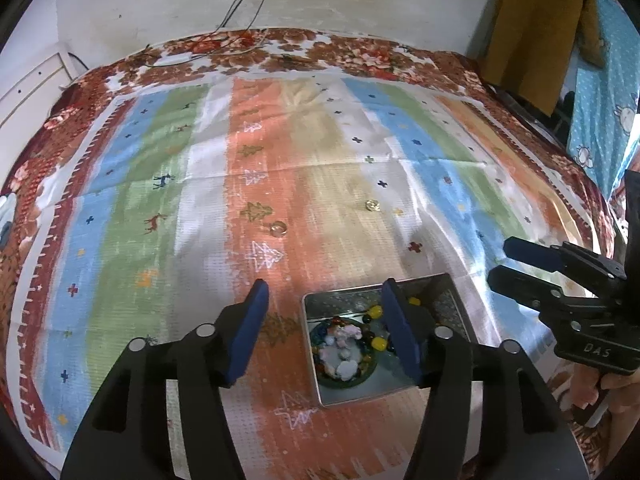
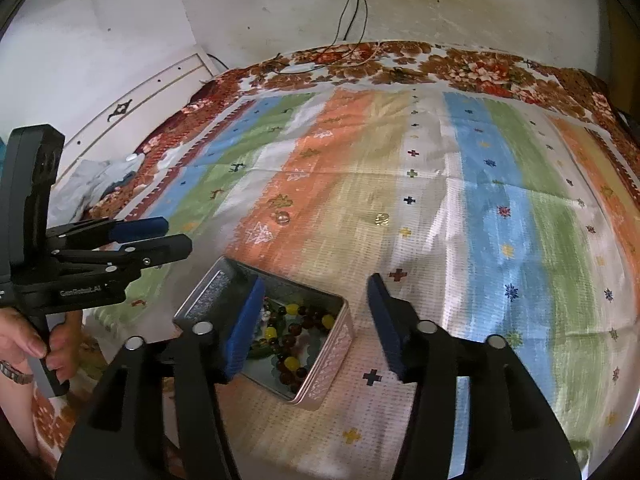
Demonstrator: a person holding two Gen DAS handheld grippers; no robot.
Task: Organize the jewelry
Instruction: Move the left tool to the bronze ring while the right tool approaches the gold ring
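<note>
An open metal tin [image 1: 452, 300] [image 2: 320, 384] sits on the striped cloth and holds beaded jewelry [image 1: 344, 344] [image 2: 292, 332] with yellow and dark beads. Two small rings lie on the cloth farther away: a clear one [image 1: 279, 229] [image 2: 283, 218] and a gold one [image 1: 373, 205] [image 2: 382, 219]. My left gripper [image 1: 326, 300] is open and empty, hovering over the tin's near left side. My right gripper [image 2: 318, 292] is open and empty above the tin's right edge; it shows in the left wrist view [image 1: 500, 264] to the tin's right. The left gripper shows at the left of the right wrist view [image 2: 176, 236].
The striped cloth [image 1: 200, 200] covers a bed with a floral blanket [image 1: 320, 52] under it. Cables [image 1: 240, 12] hang down the white wall behind. A blue curtain [image 1: 608, 92] and brown garment [image 1: 536, 20] hang at the right. A bundle of clothes [image 2: 100, 184] lies at the bed's left edge.
</note>
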